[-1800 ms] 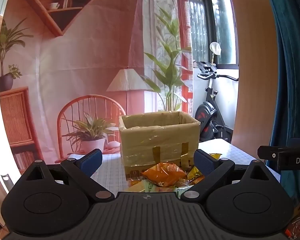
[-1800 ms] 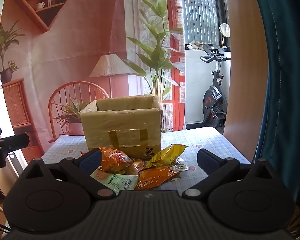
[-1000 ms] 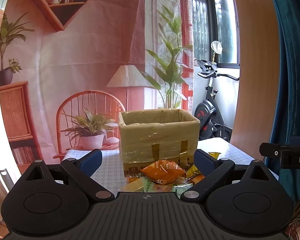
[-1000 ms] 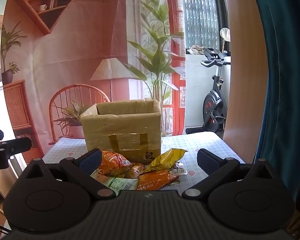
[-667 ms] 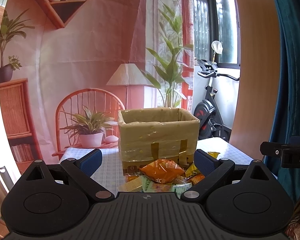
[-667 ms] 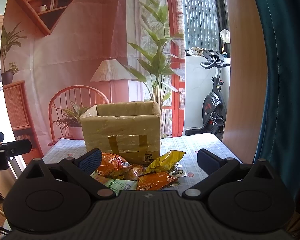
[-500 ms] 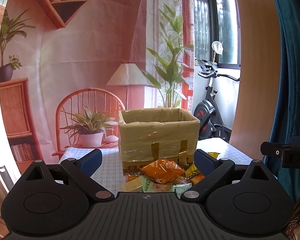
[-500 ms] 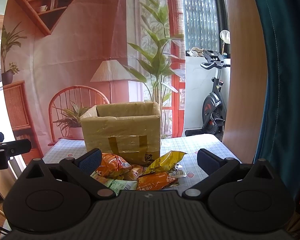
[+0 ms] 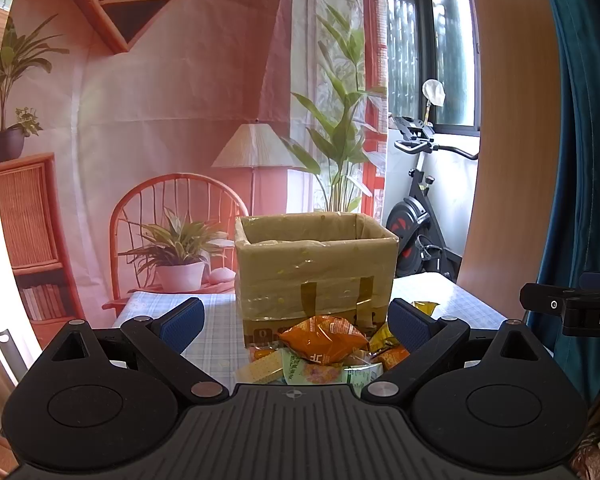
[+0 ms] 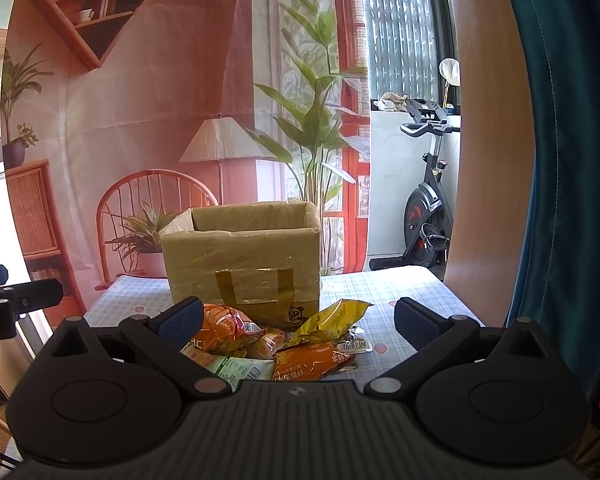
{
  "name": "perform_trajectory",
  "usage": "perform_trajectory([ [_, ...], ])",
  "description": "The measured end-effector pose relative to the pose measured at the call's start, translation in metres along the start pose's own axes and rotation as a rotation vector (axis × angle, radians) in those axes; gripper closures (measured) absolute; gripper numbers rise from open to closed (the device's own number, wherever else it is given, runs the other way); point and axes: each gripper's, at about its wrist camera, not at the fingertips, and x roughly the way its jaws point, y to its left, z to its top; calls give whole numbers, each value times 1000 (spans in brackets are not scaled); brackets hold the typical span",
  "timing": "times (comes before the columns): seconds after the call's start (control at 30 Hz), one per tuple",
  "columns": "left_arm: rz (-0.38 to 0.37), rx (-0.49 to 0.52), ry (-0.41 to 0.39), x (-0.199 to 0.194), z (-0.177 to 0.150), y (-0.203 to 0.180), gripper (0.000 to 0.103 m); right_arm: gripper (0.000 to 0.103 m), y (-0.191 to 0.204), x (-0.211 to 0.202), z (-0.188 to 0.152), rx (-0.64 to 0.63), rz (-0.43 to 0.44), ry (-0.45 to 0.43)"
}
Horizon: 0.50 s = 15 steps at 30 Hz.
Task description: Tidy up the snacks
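Checked tablecloth (image 10: 400,292) bears cardboard box (image 10: 244,264), snack packets (image 10: 300,344) (heaped); left tool (image 9: 296,320), right tool (image 10: 298,316) spread, empty.

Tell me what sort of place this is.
Probably a room in a home set up for recording: a printed backdrop of a cosy interior hangs behind the table; an exercise bike stands by the window. A cardboard box and snack packets sit on the checked cloth.

Bright daylight from window (image 10: 404,32) at right; sharp focus; strong fisheye bending, dark vignette corners.
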Motion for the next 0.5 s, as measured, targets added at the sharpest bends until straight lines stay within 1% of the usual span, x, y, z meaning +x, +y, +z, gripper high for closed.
perform_trajectory([
  [0.5, -7, -2, 9, 0, -3, -2, 4, 0, -1, -1, -3, 0, -2, 2],
])
